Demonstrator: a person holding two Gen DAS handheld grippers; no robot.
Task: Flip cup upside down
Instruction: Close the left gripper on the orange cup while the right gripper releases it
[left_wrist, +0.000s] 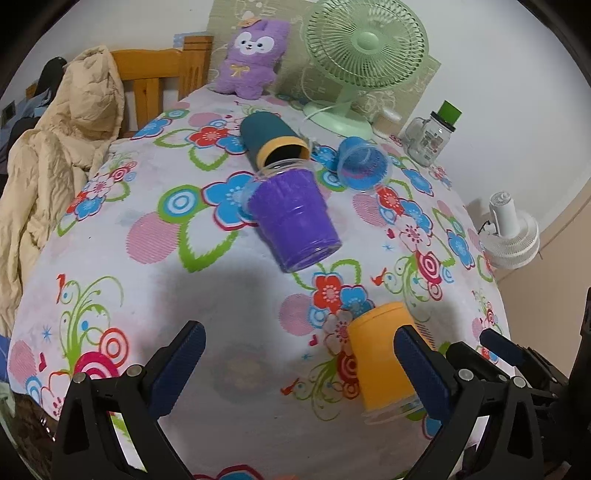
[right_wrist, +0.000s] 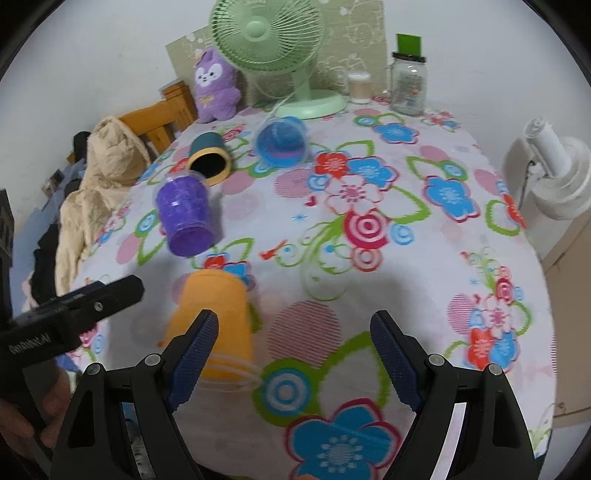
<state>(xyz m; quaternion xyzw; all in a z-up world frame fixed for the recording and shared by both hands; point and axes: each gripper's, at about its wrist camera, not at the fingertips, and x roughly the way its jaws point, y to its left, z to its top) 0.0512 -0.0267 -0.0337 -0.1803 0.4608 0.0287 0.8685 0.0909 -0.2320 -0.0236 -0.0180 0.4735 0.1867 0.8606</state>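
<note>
Blue-padded fingers (left_wrist: 181, 363) of the left tool (left_wrist: 295, 365) fill the bottom of the left wrist view, standing well apart with nothing between them; the right tool (right_wrist: 293, 354) is likewise spread wide and empty in its own view.

Beneath both lies the bench (left_wrist: 221, 295), covered in a flowered cloth. At its far edge, upper centre of the frame, stands a green fan (left_wrist: 364, 48), with a purple plush toy (left_wrist: 251, 59) to its left and a glass jar (left_wrist: 428, 138) to its right.

Four cups lie on the cloth. The purple cup (left_wrist: 295, 218) is on its side at centre frame, base toward the camera. Behind it lie a teal cup (left_wrist: 273, 138) and a blue cup (left_wrist: 364, 162), both also on their sides.

The orange cup (left_wrist: 380, 358), lower right in the left wrist view, is nearest. It seems to rest rim-down, clear lip toward the camera and closed base away, so it looks already flipped. Its long axis runs roughly along the line of the fingers. It sits just beside the left tool's right finger, outside the gap.

The right wrist view shows the orange cup (right_wrist: 214, 321) partly behind that tool's left finger, at lower left. By my judgement the purple cup comes next, and the left tool is nearer to it.
</note>
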